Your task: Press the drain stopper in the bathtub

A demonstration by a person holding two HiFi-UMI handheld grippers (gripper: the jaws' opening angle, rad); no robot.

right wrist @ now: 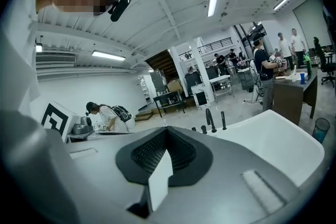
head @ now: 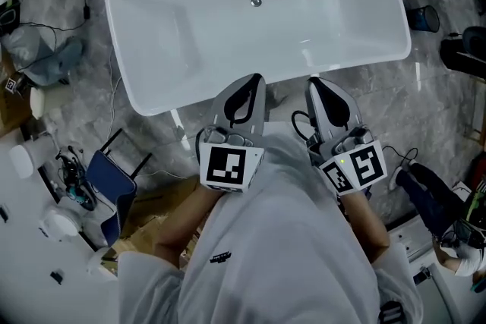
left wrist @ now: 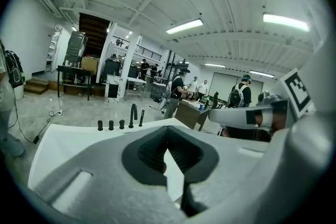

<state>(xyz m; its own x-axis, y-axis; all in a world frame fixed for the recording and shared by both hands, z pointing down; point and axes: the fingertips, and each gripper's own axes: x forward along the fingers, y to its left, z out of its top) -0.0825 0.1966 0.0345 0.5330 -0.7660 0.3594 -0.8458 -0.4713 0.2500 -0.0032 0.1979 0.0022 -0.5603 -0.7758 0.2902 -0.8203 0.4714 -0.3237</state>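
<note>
My left tool [head: 253, 80] and right tool [head: 314, 82], both clenched empty, hover at the near rim of the bathtub [head: 152, 19]; the drain stopper [head: 256, 1] lies well ahead.

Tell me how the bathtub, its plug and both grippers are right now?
bathtub: empty, no water in it.
drain stopper: untouched, too small to tell if pressed.
left gripper: shut, holding nothing, over the bathtub's near rim.
right gripper: shut, holding nothing, beside the left one.

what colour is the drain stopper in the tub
Silvery metal drain stopper, in the white bathtub; best in head view.
</note>
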